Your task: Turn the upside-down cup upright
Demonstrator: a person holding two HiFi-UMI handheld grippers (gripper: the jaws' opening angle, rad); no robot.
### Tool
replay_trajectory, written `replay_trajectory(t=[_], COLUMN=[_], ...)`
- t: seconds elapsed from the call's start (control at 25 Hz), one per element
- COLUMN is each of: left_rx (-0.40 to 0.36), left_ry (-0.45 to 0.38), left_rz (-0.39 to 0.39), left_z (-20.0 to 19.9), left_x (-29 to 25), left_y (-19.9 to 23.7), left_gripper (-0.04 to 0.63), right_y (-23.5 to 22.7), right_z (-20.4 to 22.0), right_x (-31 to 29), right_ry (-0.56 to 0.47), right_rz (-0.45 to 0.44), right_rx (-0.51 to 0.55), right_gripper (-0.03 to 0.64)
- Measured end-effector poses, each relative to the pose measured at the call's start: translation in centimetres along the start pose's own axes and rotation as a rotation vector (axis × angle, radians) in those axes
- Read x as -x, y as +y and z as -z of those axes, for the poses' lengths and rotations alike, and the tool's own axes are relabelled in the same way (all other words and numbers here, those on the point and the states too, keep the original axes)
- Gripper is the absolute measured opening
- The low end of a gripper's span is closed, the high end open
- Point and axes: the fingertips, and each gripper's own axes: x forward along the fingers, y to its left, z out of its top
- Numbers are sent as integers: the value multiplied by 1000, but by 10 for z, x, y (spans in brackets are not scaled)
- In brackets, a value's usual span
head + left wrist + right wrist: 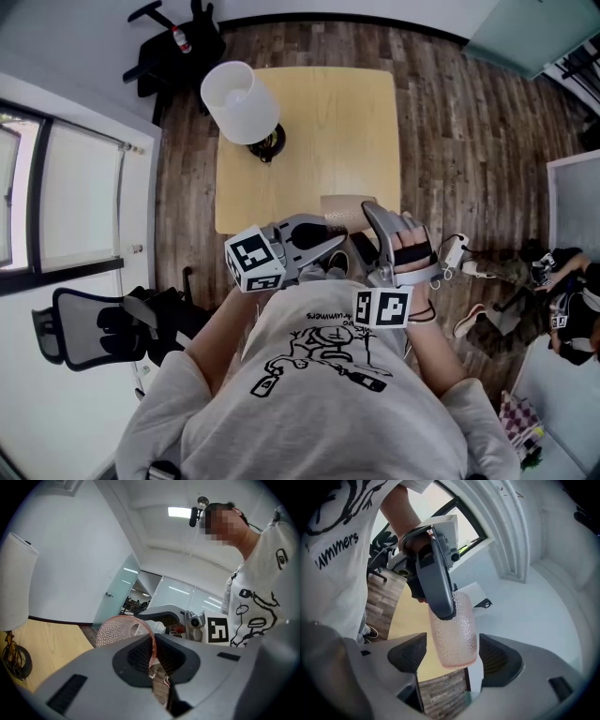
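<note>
We judge this to be the middle of the job, a hand-to-hand regrasp in the air. The left gripper (152,662) is clamped shut on the thin wall at the rim of the pink dimpled cup (454,630), one pad inside the mouth and one outside. The cup is off the table, held in front of the person's chest near the near edge of the wooden table (309,141).

The right gripper (453,657) has its jaws spread wide. The cup's body hangs between its two pads, with a gap showing on each side, so it holds nothing yet.

In the right gripper view the closed base points toward that camera and the rim sits at the far end. With both cameras tilted, though, we cannot say for sure how the cup lies in the room. It may be on its side.

As we read it, the next move calls for:
- the right pads closing squarely on the cup's body;
- the left pinch on the rim letting go only once that hold is firm;
- the cup being set mouth-up on bare tabletop, away from the white-shaded lamp (241,101).

Nothing shows through the cup's translucent wall, so we take it to be empty. We see no other container on the table.
</note>
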Motion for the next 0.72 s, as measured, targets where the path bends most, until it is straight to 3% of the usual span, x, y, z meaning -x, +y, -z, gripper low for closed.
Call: replay_trajectory(t=[0.28,0.4,0.6,0.72], left_rx=[-5,-26,-65,-81], left_ry=[22,17,-20,-66], left_rz=[29,8,-37,-81], left_z=[3,2,-6,-12], left_x=[-6,-7,-2,3], left_y=[-11,-9,-4,-1], left_gripper=[20,24,199,268], right_y=[0,0,-7,-15], right_z=[5,8,14,16], right_x=[-7,-8,-7,-3], right_ry=[30,31,34,-3], right_rz=[5,11,49,76], right_rx=[22,-1,-71,-178], right_gripper=[327,327,327,327])
